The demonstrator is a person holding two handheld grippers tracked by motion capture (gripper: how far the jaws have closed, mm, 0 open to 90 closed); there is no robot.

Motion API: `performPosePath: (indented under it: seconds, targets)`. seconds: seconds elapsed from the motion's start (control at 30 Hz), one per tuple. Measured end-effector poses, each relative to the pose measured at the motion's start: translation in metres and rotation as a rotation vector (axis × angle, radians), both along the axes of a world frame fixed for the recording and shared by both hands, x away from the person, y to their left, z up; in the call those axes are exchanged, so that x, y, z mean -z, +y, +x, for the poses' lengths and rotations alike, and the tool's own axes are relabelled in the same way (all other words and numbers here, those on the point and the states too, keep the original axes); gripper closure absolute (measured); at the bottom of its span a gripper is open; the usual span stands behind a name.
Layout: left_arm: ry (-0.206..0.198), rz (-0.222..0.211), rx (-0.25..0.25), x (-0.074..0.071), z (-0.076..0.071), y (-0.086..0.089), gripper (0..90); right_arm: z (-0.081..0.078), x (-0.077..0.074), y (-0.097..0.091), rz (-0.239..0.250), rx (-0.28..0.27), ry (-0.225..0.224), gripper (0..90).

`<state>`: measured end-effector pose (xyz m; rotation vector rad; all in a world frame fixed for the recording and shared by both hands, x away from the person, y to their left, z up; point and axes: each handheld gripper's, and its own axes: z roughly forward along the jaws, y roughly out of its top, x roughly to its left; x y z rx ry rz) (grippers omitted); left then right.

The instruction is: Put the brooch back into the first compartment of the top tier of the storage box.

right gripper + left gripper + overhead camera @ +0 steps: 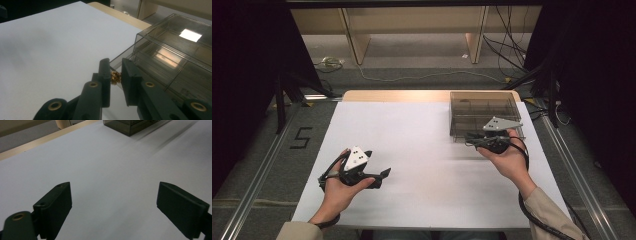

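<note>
The table (422, 165) in front of me is covered by one white sheet, with a strip of pale wood bare along its far edge. Around it the room is dim: grey floor, dark curtains at both sides, loose cables on the floor beyond, pale wooden legs of furniture at the back, and a "5" (302, 137) marked on the floor to my left. I count one box (482, 112), smoky clear plastic with dividers inside, standing at the far right of the sheet; one bead (115, 77), small and golden; and my two tools. My left hand (339, 192) lies palm up near the front left of the table, well apart from the box, forearm coming in from the near edge, with the left gripper (382, 175) pointing across the sheet toward the right. In the left gripper view its jaws stand wide apart with only bare white sheet between them. My right hand (509, 160) is stretched farther forward, also palm up, holding the right gripper (115, 75) at the box's near left corner. Its jaws are narrowed onto the bead, which sits pinched between the two pads near their tips, just beside that corner of the box and above the sheet. Whether the bead touches the box wall I cannot tell.
</note>
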<state>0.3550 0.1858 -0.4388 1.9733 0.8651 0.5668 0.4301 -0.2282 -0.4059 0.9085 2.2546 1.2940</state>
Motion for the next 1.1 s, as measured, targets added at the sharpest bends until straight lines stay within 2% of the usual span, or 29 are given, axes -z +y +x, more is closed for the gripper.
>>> performPosePath:
  seconds: [1.1]
  targets:
    - [0.000, 0.000, 0.000, -0.0001, 0.0002, -0.0001, 12.9, 0.0067, -0.0028, -0.0024, 0.009, 0.020, 0.000, 79.2]
